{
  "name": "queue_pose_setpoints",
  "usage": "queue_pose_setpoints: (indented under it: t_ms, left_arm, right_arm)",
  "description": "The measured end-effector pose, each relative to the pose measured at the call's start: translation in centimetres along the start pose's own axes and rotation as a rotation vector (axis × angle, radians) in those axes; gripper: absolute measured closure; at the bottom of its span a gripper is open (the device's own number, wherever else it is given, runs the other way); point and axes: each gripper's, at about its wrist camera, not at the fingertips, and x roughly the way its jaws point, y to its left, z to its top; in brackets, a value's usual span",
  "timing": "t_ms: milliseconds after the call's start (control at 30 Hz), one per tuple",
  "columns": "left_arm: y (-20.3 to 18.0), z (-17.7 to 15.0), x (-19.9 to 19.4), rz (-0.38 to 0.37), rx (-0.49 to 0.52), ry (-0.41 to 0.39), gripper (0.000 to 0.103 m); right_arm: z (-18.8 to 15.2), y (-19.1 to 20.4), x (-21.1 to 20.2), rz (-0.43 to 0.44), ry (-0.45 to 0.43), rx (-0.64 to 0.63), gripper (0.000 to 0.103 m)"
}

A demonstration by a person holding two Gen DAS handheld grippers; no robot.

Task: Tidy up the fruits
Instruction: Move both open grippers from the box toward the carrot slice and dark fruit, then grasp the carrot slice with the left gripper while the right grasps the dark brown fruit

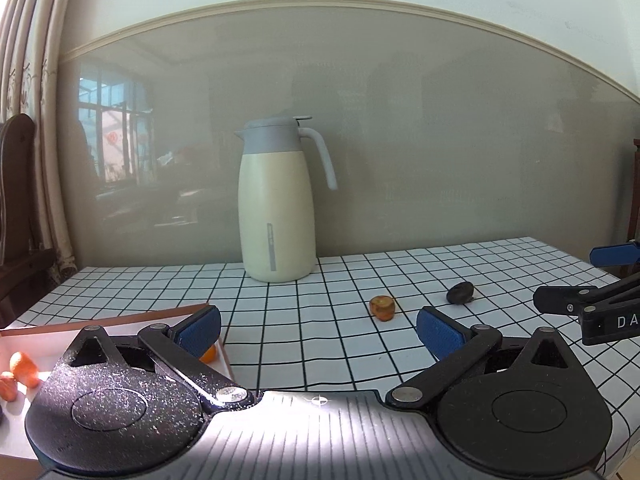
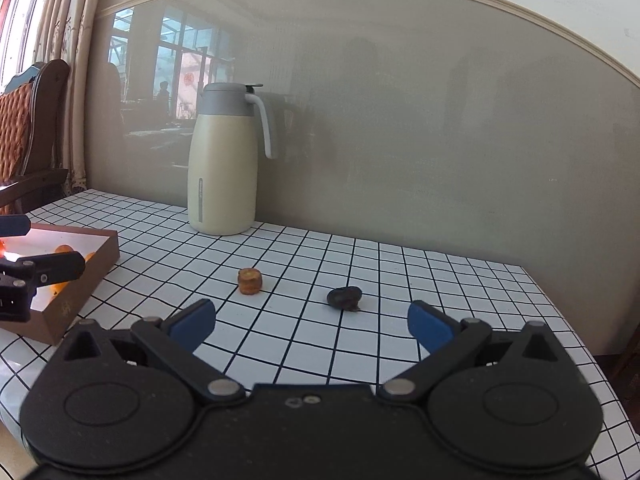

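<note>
A brown-rimmed box (image 1: 188,312) (image 2: 96,264) with a white inside holds several small orange fruits (image 1: 24,368) (image 2: 64,249). On the checked tablecloth lie an orange fruit piece (image 1: 383,307) (image 2: 250,281) and a dark fruit (image 1: 461,292) (image 2: 344,297), a short way apart. My left gripper (image 1: 319,330) is open and empty, its left finger over the box's near corner. My right gripper (image 2: 311,326) is open and empty, just short of the dark fruit. Each gripper shows at the edge of the other's view: the right gripper (image 1: 588,276) and the left gripper (image 2: 32,252).
A cream and grey thermos jug (image 1: 276,200) (image 2: 224,160) stands at the back of the table by the grey wall. A wooden chair (image 2: 28,128) and curtains are at the far left. The table's right edge (image 2: 560,312) drops off past the dark fruit.
</note>
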Motion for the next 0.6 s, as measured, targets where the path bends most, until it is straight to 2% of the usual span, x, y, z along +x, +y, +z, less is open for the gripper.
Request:
queue_pose_setpoints:
  t_ms: [267, 600]
  left_arm:
    - [-2.6, 0.7, 2.9, -0.027, 0.035, 0.014, 0.000]
    - [-4.5, 1.2, 8.7, -0.041, 0.057, 0.056, 0.000]
  right_arm:
    - [0.5, -1.0, 1.9, -0.038, 0.003, -0.001, 0.009]
    - [0.8, -2.9, 6.9, -0.043, 0.048, 0.028, 0.028]
